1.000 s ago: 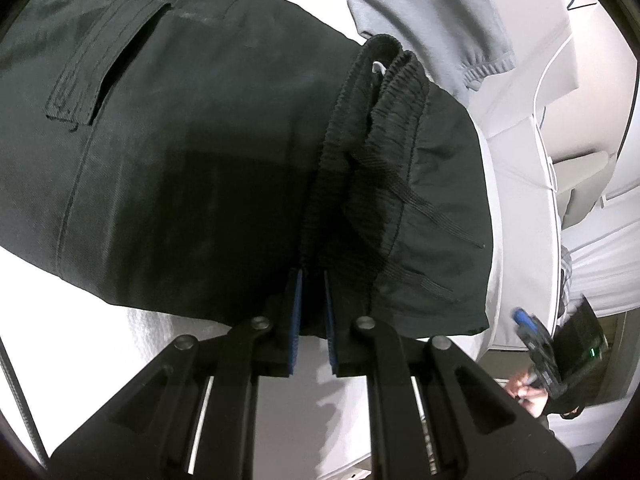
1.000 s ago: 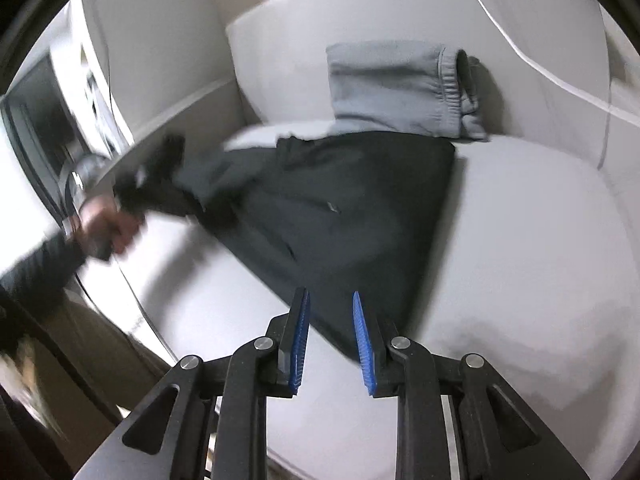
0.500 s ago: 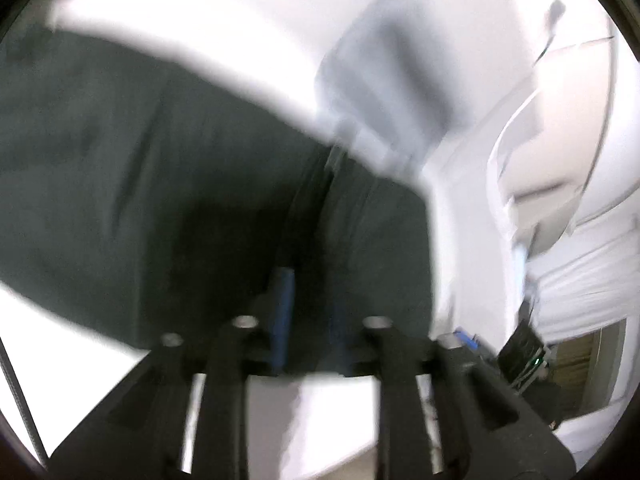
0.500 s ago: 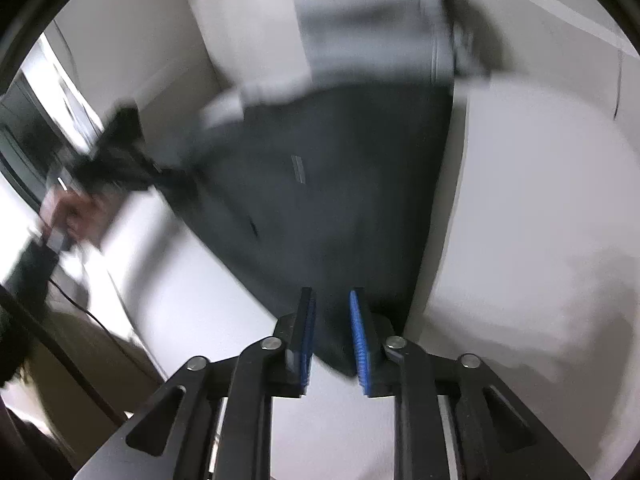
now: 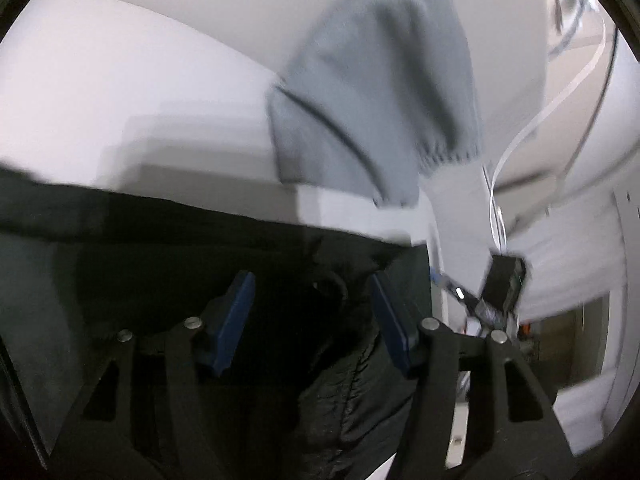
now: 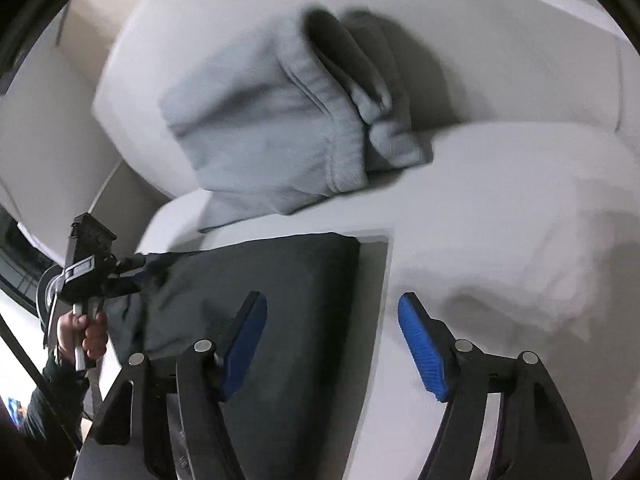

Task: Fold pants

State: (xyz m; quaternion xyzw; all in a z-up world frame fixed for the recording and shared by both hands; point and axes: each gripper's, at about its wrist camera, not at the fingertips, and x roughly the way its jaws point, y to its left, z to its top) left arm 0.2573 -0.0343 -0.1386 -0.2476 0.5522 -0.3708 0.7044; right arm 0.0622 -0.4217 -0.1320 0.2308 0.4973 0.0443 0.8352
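Note:
The black pants lie folded on the white cushion, a square corner toward the back. In the left wrist view the black pants fill the lower frame, their ribbed waistband bunched between the jaws. My left gripper is open, jaws wide on either side of the waistband. My right gripper is open over the pants' right edge, its left finger above the fabric, its right finger above bare cushion. The left gripper shows in the right wrist view at the pants' left end.
Folded grey sweatpants lean against the white backrest behind the black pants; they also show in the left wrist view. The person's hand holds the left gripper. White cushion lies to the right.
Both grippers opened wide; the left let go of the waistband. The black pants now lie folded flat in front of the grey sweatpants. Both cameras moved closer and lower.

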